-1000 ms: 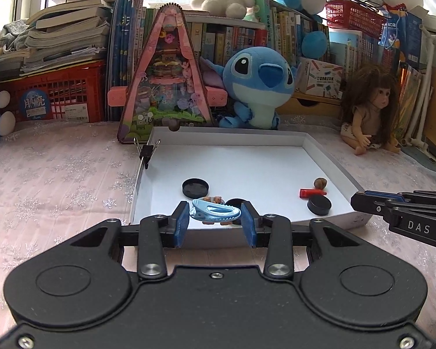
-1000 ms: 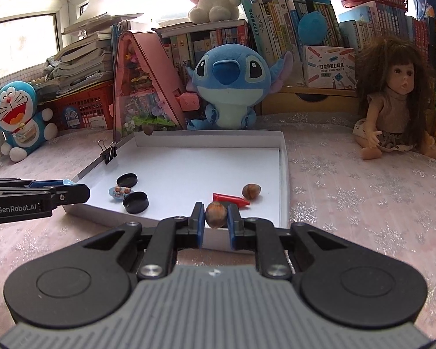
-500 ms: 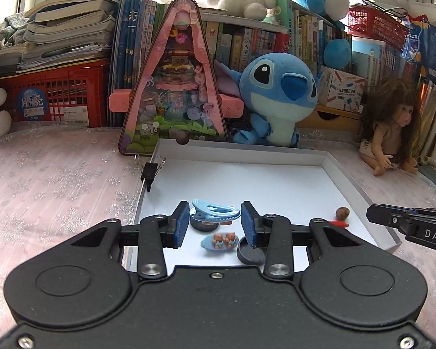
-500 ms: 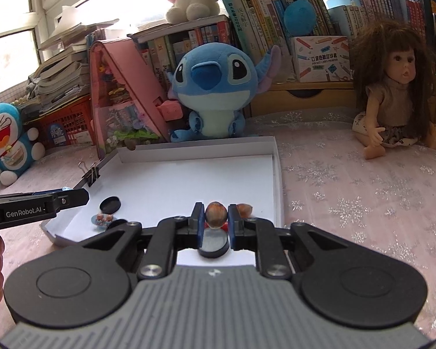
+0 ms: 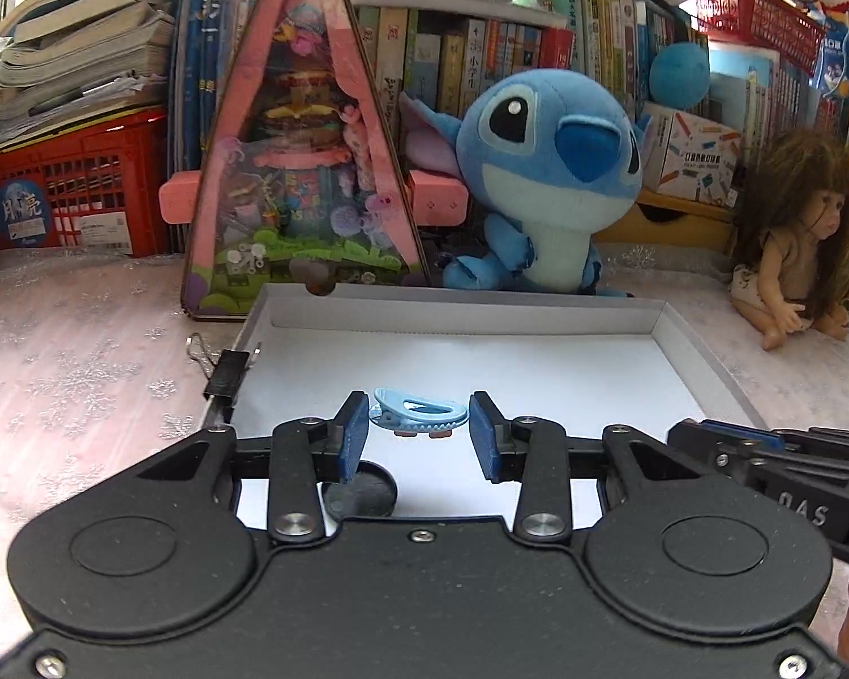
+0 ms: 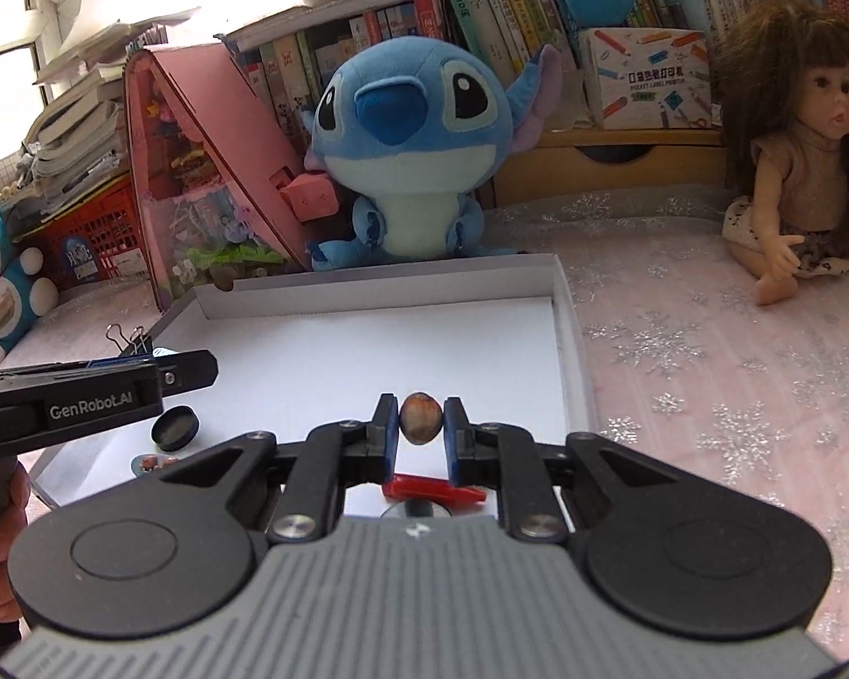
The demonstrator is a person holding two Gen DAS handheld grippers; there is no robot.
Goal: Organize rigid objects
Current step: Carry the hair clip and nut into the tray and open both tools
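- Behind our work sits a crowded bookshelf, and the counter under a pink snowflake cloth (image 5: 73, 373) carries a shallow white tray (image 5: 702, 351) in front of a blue plush toy (image 5: 543, 181).
- Furthest left, a black binder clip (image 5: 226, 373) sits on the tray's left rim, with a black round cap (image 5: 362, 495) on the tray floor near it.
- Our left gripper (image 5: 419, 433) has its jaws closed on a light blue hair clip (image 5: 419, 413), carried above the tray floor.
- Our right gripper (image 6: 420, 433) has its jaws fully closed on a brown nut (image 6: 420, 417), likewise over the tray; a red piece (image 6: 430, 489) lies on the floor under it.
- We judge both hands to be mid-carry, bringing their pieces to a spot in the tray.
- Next we would lower each piece to bare tray floor, clear of the cap and red piece, then part the jaws gently so the nut does not roll.
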